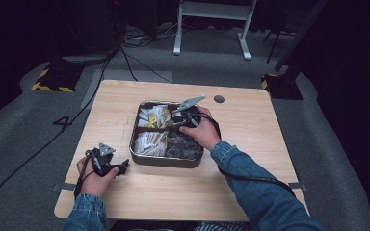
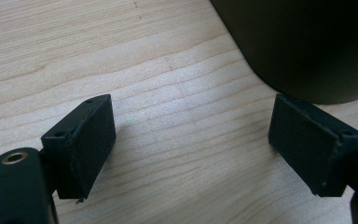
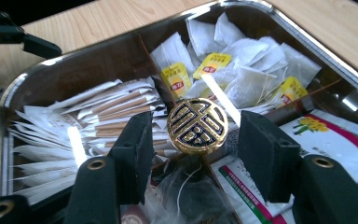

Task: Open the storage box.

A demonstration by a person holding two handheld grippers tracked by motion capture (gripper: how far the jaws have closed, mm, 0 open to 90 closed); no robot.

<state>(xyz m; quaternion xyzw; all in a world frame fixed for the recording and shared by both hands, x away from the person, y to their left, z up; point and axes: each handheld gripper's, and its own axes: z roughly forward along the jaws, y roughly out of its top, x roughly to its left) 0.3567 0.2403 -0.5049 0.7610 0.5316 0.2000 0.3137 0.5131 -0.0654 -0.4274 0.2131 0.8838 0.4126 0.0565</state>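
Observation:
A metal tin with dividers sits mid-table, holding yellow-tagged tea bags, paper stick sachets and flower-printed packets. A round gold knob with a dark pattern stands where the dividers cross. My right gripper hangs over the tin's middle, its jaws either side of the knob with a small gap at each pad, so it is open. My left gripper rests on the wood left of the tin, open and with only bare tabletop between its pads.
The dark side of the tin rises just beyond the left gripper's right jaw. The wooden table has bare room to the tin's right and front. A small dark round cap sits near the far edge.

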